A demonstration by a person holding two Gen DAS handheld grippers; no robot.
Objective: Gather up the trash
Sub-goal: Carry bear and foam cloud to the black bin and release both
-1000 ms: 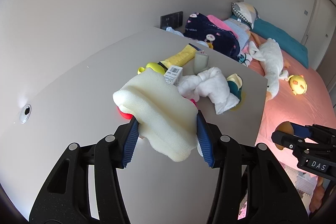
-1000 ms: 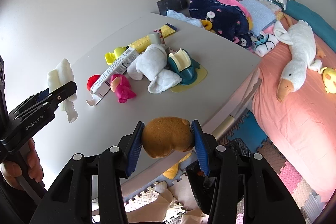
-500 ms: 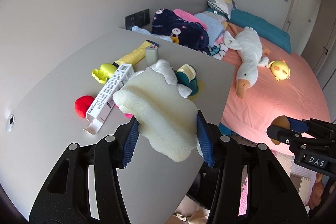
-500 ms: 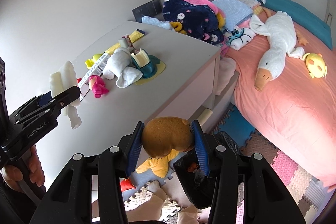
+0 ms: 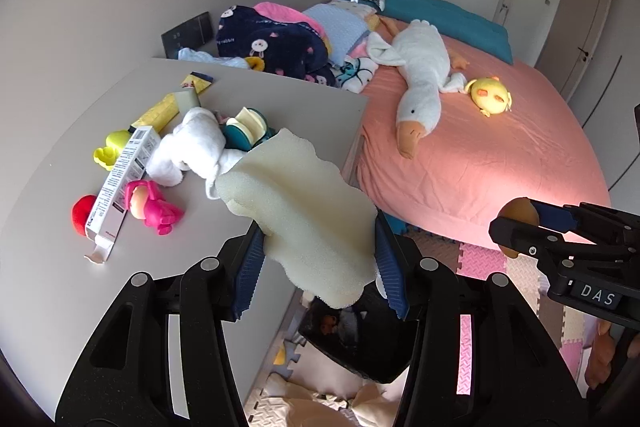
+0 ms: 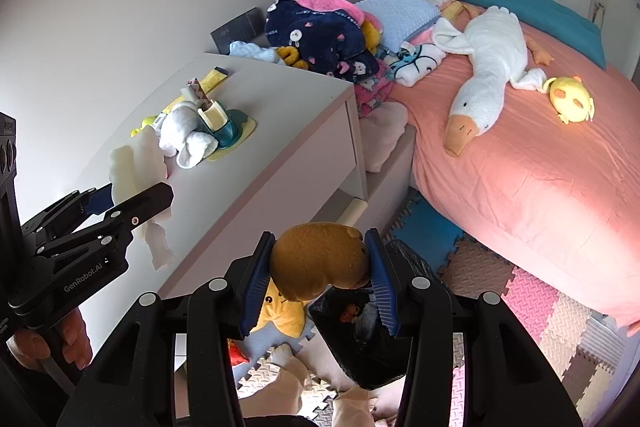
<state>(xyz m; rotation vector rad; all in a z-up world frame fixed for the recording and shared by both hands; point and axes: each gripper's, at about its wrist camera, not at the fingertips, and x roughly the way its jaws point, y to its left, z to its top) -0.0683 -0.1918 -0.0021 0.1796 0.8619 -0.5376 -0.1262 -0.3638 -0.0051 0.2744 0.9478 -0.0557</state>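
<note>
My left gripper (image 5: 320,263) is shut on a pale yellow foam piece (image 5: 304,211) and holds it over the front edge of the grey table (image 5: 48,279). It also shows in the right wrist view (image 6: 136,167). My right gripper (image 6: 318,281) is shut on a brown spongy lump (image 6: 318,267), held above a black trash bin (image 6: 368,351) on the floor. The bin also shows in the left wrist view (image 5: 352,339), below the foam. The right gripper shows in the left wrist view (image 5: 520,223) at the right.
On the table lie a white cloth (image 5: 192,147), a long white box (image 5: 120,183), a pink doll (image 5: 148,203), a red ball (image 5: 80,213), a yellow toy (image 5: 108,151) and a teal cup (image 5: 244,131). A pink bed (image 5: 500,155) with a goose plush (image 5: 420,87) stands right. Foam mats (image 6: 532,303) cover the floor.
Both grippers have pulled back from the table and moved right, out over the floor. The black bin has come into view under them. Both still hold their items.
</note>
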